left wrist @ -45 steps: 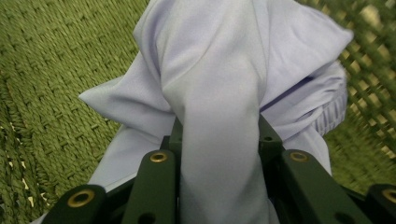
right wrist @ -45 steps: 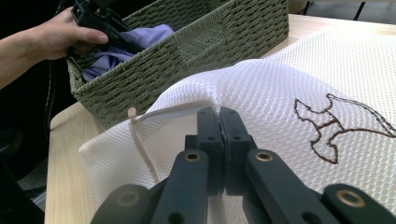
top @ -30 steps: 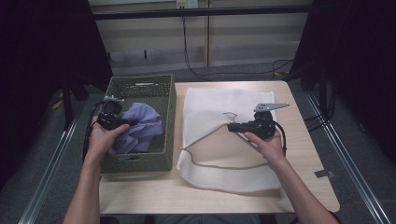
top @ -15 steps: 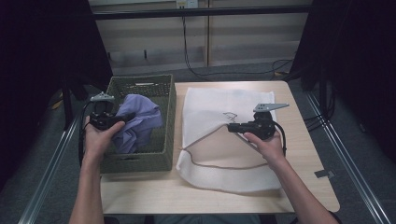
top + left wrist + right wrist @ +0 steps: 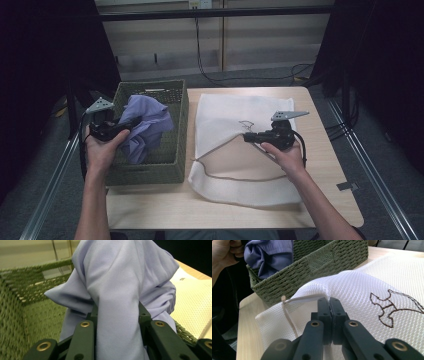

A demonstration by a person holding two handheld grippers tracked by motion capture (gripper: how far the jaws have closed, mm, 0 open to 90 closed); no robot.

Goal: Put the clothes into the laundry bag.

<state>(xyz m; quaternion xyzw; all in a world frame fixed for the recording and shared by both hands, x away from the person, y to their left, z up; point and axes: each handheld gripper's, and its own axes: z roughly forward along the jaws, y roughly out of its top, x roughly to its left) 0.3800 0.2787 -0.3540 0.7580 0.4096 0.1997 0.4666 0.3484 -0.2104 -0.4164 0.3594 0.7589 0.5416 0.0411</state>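
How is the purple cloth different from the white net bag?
The purple cloth is smooth and bunched up in the green basket; the white net bag is holey mesh lying flat on the table. The cloth is plain; the bag has a brown stitched picture. Both are soft, and each is pinched by a gripper.

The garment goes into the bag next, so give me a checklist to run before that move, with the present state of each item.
1. Left hand-held gripper shut on the lilac cloth garment: ok.
2. Garment clear of the green woven basket: not ok, its lower part hangs inside.
3. Right hand-held gripper pinching the white mesh laundry bag at its edge: ok.
4. Bag mouth held up open: ok.
5. Drawstring out of the way: cannot tell.
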